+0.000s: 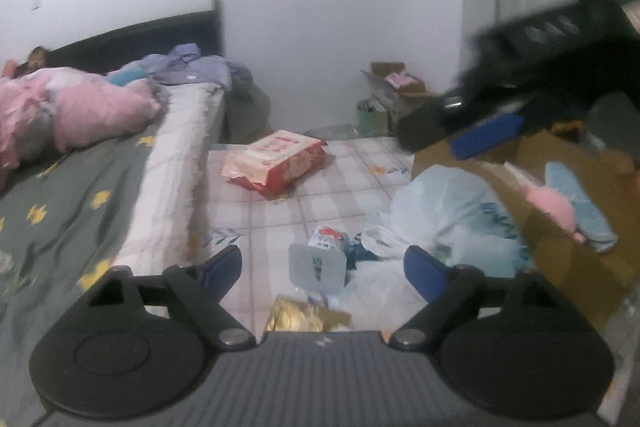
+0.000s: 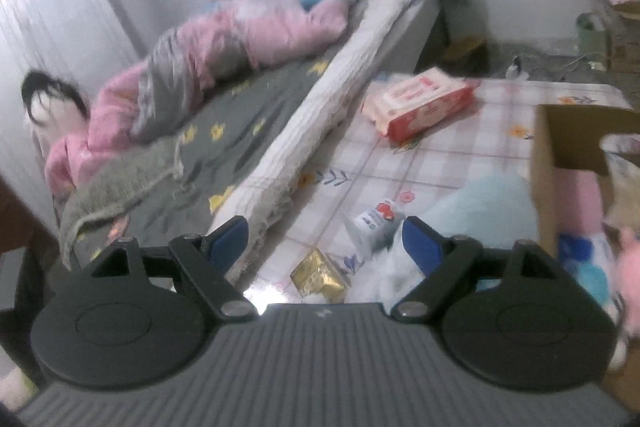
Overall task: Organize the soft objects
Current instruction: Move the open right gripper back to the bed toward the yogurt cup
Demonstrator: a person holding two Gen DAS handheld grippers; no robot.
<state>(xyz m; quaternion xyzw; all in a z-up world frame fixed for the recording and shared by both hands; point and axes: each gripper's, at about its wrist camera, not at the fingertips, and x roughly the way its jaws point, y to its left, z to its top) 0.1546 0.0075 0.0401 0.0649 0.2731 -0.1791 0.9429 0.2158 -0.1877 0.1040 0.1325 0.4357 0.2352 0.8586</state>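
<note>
Left gripper [image 1: 322, 263]: jaws spread, nothing held
Right gripper [image 2: 326, 241]: jaws spread, empty (view blurred)
Cardboard box [image 2: 576, 135]: pink plush toy [image 1: 554, 207] inside
Floor mat [image 1: 320, 195]: red wipes pack [image 1: 276, 161]

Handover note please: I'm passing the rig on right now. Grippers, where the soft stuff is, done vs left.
Left gripper: jaws open, nothing between them.
Right gripper: jaws open, empty.
Brown cardboard box on the right holds a pink plush toy and a light blue cloth.
Pale blue soft bundle lies on the checked floor mat beside the box, not in it.
Also on the mat: red-and-white wipes pack, small white bottle, gold foil packet.
Pink-and-grey quilt is heaped on the bed.
Done: some soft items boxed. Left: likely the blue bundle next.
</note>
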